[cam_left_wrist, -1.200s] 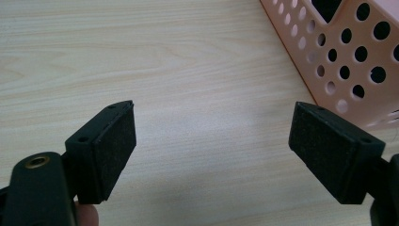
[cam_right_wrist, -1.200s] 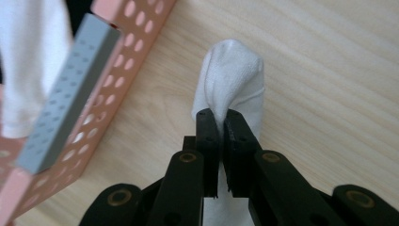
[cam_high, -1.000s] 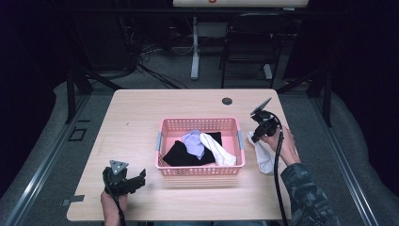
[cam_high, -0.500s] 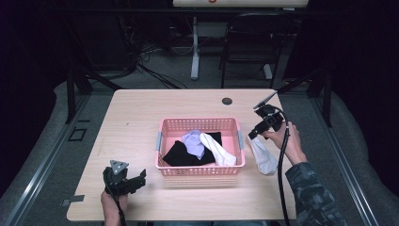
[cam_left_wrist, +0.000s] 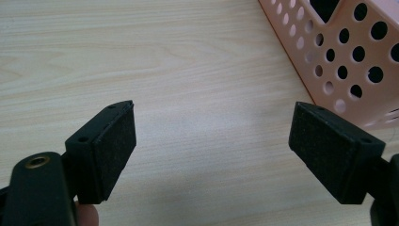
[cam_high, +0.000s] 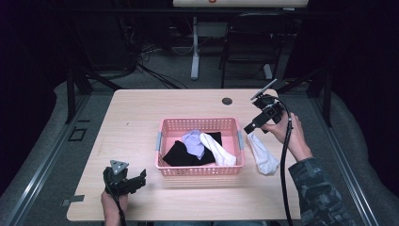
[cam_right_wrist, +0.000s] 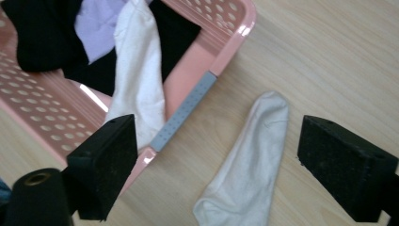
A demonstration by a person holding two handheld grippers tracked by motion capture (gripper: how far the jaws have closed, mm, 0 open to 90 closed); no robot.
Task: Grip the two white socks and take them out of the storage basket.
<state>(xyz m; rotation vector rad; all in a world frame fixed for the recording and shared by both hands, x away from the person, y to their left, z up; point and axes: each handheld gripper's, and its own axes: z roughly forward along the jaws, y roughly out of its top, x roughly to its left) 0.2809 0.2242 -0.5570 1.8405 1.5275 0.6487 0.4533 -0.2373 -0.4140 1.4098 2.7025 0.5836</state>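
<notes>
High view — right claw [cam_high: 249, 127] released above white sock [cam_high: 261, 153] | left claw [cam_high: 136, 180] released | basket [cam_high: 199, 123] contents partly hidden

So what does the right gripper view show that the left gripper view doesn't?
The right gripper view alone shows the white sock lying flat on the table beside the basket, plus the clothes inside it: black, lilac and white pieces. The left gripper view alone shows the basket's perforated outer wall from low down. Both share the pink basket, the wooden table, and open jaws gripping nothing.
</notes>
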